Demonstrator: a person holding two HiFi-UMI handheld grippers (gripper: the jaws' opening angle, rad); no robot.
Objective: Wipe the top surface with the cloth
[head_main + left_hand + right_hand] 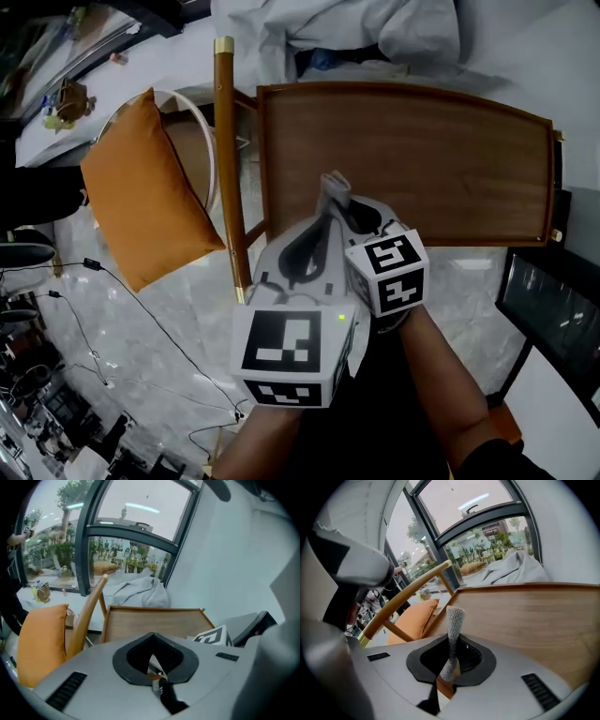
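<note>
Pre-wipe step: right gripper (451, 648) pinches the cloth (455, 616) upright at the top's (422, 159) 6 o'clock edge, left gripper (153, 641) closed on nothing alongside; next, likely, press cloth down and sweep toward 12 o'clock.

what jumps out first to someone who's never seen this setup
The bright orange cushion on the wooden chair at the left catches the eye first, next to the bare wooden table top with its raised rim. Low in the middle, two grippers with marker cubes crowd together. The right gripper pinches a strip of grey cloth that sticks upright, while the left gripper is shut on nothing.
</note>
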